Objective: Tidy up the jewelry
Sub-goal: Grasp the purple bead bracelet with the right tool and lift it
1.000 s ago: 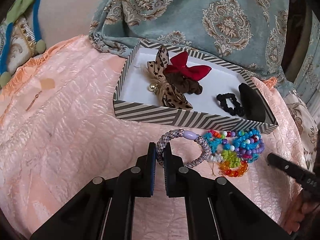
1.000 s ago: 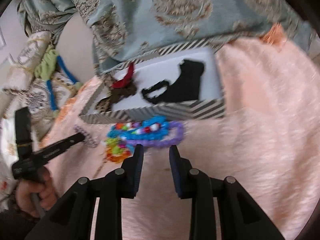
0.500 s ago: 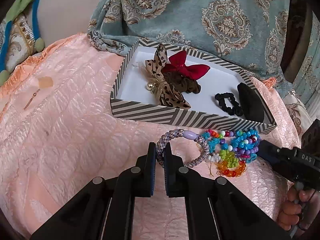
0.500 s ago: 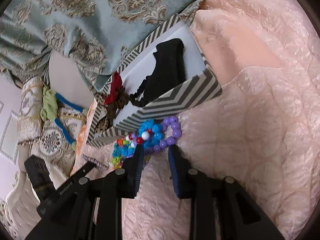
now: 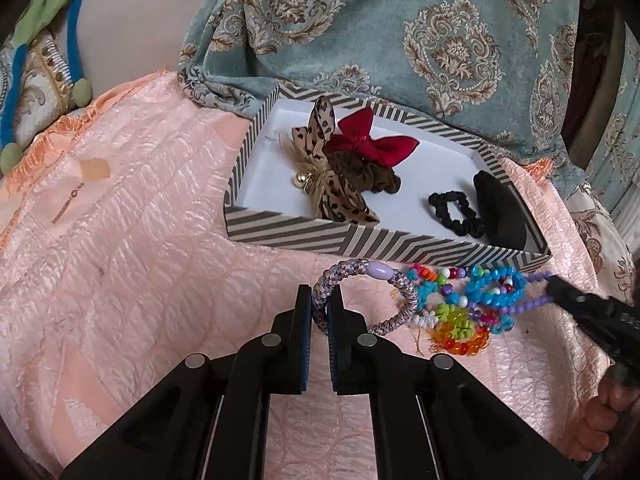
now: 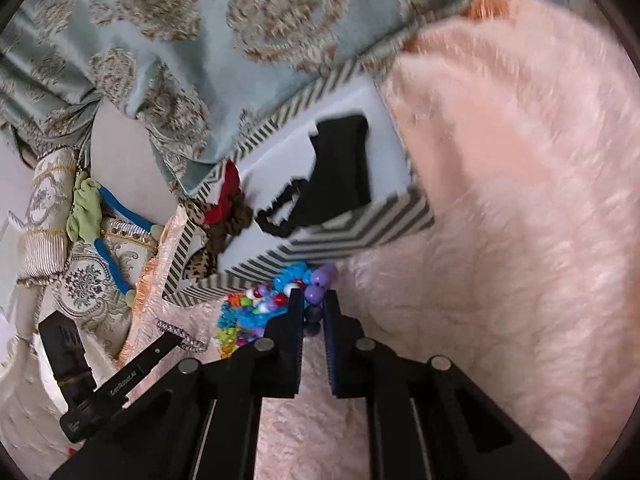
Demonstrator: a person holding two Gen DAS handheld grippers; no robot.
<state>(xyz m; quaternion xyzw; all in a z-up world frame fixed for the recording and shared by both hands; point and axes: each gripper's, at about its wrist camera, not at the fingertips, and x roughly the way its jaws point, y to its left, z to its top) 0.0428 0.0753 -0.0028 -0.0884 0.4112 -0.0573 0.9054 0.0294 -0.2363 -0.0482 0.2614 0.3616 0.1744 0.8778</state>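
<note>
Right wrist: purple bead bracelet (image 6: 316, 294) pinched between fingers (image 6: 295, 312), just closed.

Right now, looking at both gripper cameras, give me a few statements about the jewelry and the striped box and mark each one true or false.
1. The left gripper is shut on the braided bracelet. True.
2. The red bow lies on the pink blanket outside the striped box. False: it lies inside the box, beside the leopard-print bow.
3. The right gripper is shut on the purple bead strand. True; its jaws have just been closing, with the beads between them.
4. The black scrunchie sits in the bead pile. False: it is in the box, next to a black pad.
5. The bead pile is inside the box. False: it lies on the blanket in front of it.
</note>
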